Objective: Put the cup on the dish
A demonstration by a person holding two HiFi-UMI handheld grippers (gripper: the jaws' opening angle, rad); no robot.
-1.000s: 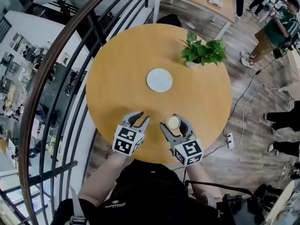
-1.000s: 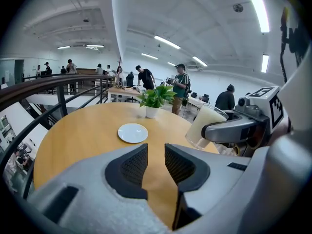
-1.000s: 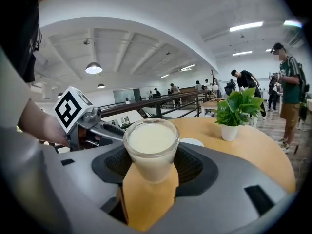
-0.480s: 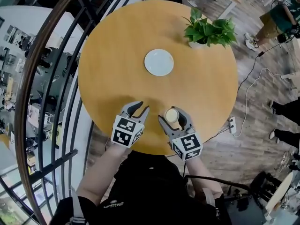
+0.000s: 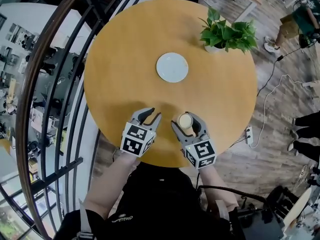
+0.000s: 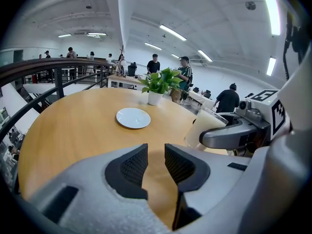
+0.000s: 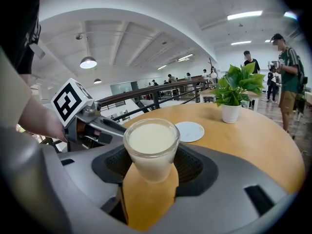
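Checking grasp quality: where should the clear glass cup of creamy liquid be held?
Grip the clear glass cup at mid-wall, fingers on opposite sides, approaching level from the near side as the right gripper does: it is upright, nearly full, tapering downward.

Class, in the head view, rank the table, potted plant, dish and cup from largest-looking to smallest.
1. table
2. potted plant
3. dish
4. cup
None look alike in size.

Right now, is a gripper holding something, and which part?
The right gripper grips the cup by its lower sides, one jaw on each side. The left gripper holds nothing.
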